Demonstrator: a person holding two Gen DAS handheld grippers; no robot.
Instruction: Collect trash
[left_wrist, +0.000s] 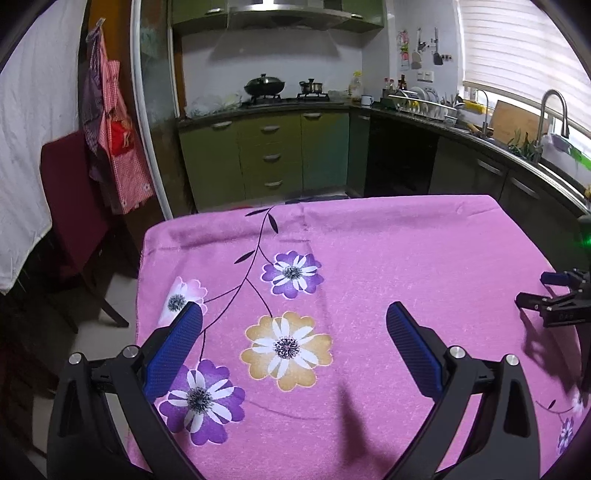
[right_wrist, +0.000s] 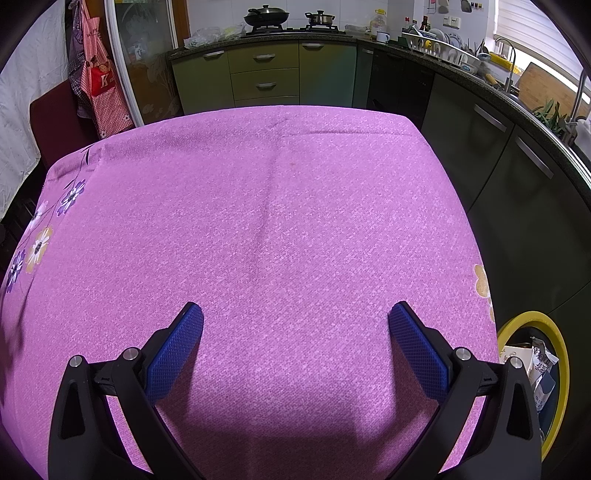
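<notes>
My left gripper (left_wrist: 294, 314) hangs open over the pink flowered tablecloth (left_wrist: 406, 258), with nothing between its blue pads. My right gripper (right_wrist: 295, 314) is open too, above the plain pink part of the cloth (right_wrist: 277, 203); in the left wrist view it shows at the right edge as the right gripper (left_wrist: 543, 291). A yellow-rimmed trash bin (right_wrist: 561, 354) stands on the floor beside the table's right side, holding crumpled wrappers and a carton (right_wrist: 541, 369). No trash lies on the cloth in either view.
A dark red chair (left_wrist: 70, 206) stands left of the table under a white cloth. Green cabinets (left_wrist: 266, 155) and a counter with stove, dish rack and sink (left_wrist: 554, 110) wrap around the back and right. Aprons (left_wrist: 118, 140) hang on the left.
</notes>
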